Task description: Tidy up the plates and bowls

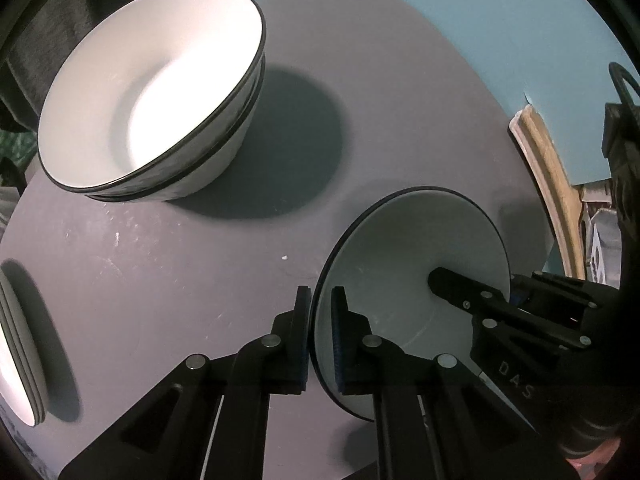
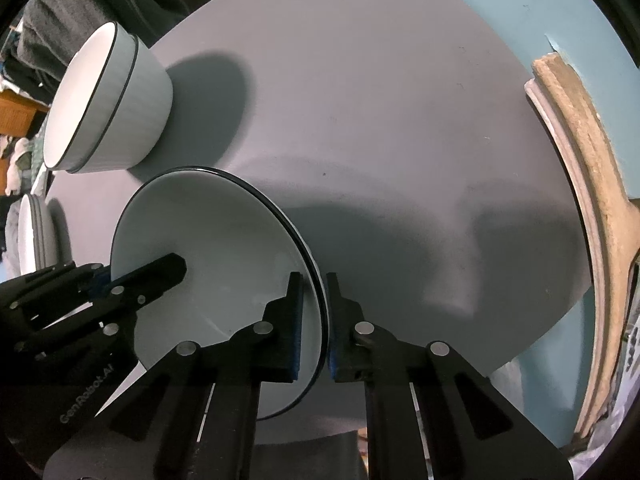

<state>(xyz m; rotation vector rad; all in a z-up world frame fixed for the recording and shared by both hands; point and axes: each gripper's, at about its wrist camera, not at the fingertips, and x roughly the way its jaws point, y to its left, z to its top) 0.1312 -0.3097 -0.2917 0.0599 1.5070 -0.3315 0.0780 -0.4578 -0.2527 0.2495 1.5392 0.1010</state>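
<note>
**White plate gripped on both rims**

White dishes with thin black rims sit on a round grey table (image 2: 380, 100). At far left a short stack of plates (image 1: 18, 356) already lies together; behind, two nested bowls (image 1: 148, 92) look sorted too. One white plate (image 1: 412, 264) remains apart, near the front edge. The left gripper (image 1: 322, 328) is clamped on its left rim, the right gripper (image 2: 314, 324) on its right rim. Only the right view shows the plate's far rim against bare table; only the left view looks into the bowls.
</note>
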